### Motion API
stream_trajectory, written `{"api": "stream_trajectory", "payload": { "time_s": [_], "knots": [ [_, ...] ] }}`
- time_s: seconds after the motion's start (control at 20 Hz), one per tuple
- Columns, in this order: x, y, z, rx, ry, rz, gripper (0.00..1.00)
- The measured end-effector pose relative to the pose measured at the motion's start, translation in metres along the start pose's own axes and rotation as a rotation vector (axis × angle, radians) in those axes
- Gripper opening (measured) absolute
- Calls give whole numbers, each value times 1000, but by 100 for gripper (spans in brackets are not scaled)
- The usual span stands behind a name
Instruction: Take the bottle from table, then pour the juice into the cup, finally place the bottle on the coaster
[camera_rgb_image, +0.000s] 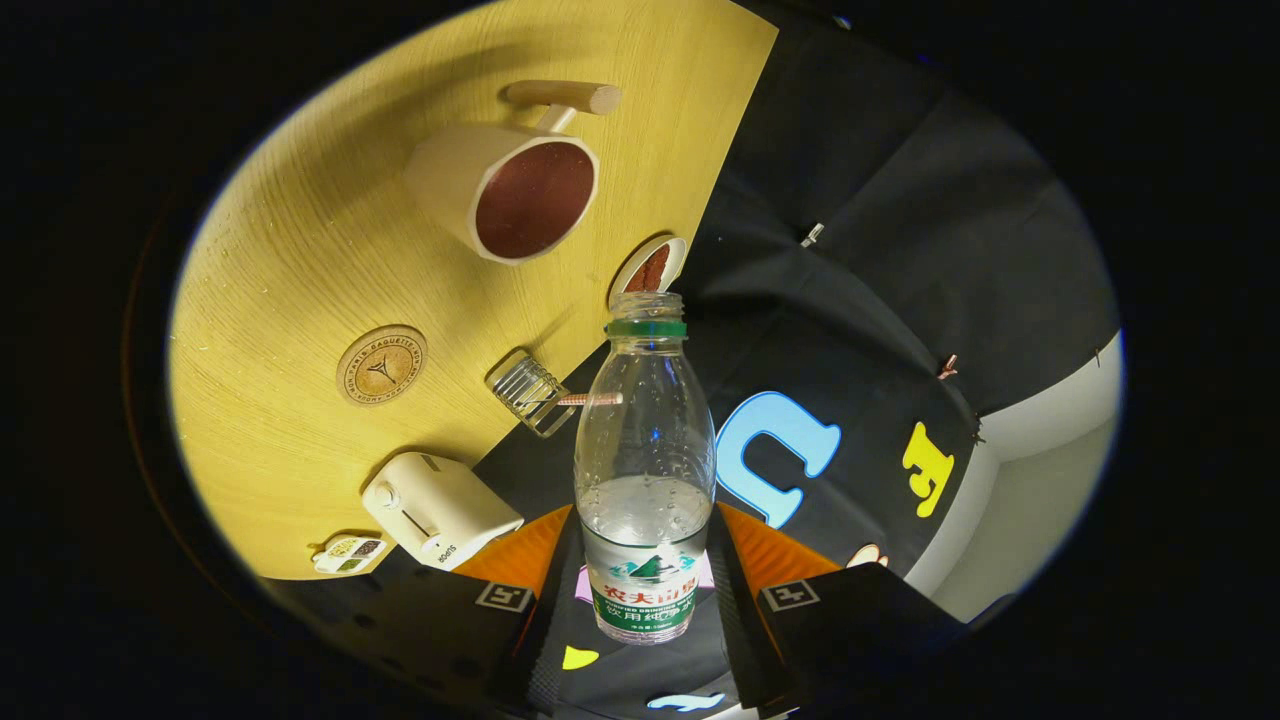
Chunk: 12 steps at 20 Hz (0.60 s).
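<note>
Gripper (648, 600) pinches clear uncapped plastic bottle (645, 470); we risk spilling on yellow wooden table (300, 300), mouth short of cream handled cup (505, 190).

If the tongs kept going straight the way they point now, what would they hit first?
The tongs are shut on the bottle, so it leads. Just past its mouth is a small white dish at the table edge, probably first, though depth is unclear.

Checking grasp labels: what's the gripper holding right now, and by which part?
The gripper is shut on the bottle, fingers pressing its lower body at the label; the open neck points away.
</note>
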<state>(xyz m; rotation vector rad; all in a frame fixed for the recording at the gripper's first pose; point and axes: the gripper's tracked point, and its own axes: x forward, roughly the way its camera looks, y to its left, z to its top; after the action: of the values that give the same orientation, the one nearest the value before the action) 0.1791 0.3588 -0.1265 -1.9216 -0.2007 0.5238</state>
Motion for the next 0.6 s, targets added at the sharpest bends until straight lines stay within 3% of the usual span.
{"api": "stream_trajectory", "payload": {
  "time_s": [0.6],
  "knots": [
    [-6,20,13,132,6,50,68]
  ]
}}
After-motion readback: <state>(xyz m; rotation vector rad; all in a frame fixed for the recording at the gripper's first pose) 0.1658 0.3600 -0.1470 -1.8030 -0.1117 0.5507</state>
